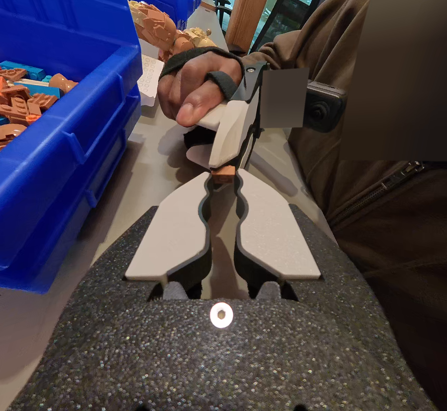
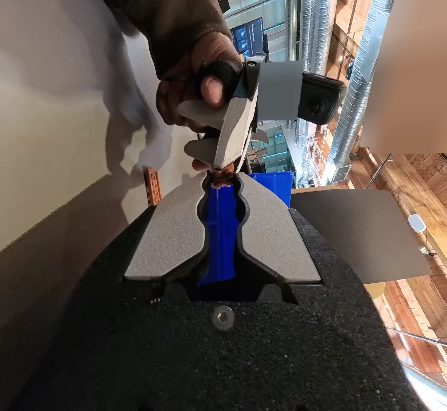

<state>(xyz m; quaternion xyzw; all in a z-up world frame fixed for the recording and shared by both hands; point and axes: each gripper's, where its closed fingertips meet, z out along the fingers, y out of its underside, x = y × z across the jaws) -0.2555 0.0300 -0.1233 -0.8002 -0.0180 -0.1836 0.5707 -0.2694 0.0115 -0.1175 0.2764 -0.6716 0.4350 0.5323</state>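
Note:
My left gripper (image 1: 223, 175) is shut on a small brown brick piece (image 1: 223, 178) held at its fingertips, above the grey table (image 1: 135, 181). My right gripper (image 1: 227, 166), held by a hand, comes in from above, and its tips close on the same piece from the other side. In the right wrist view my right gripper (image 2: 222, 176) pinches the dark brown piece (image 2: 221, 180), and the left gripper (image 2: 226, 165) meets it tip to tip. Whether this is one piece or two joined pieces cannot be told.
A blue bin (image 1: 72, 133) with brown, orange and blue bricks stands on the left. Behind it are a brown brick model (image 1: 157, 29) and a white sheet (image 1: 150, 77). A brown plate (image 2: 152, 190) lies on the table. A person's brown jacket (image 1: 362, 181) fills the right. Less than 4 cm separates the two grippers' tips.

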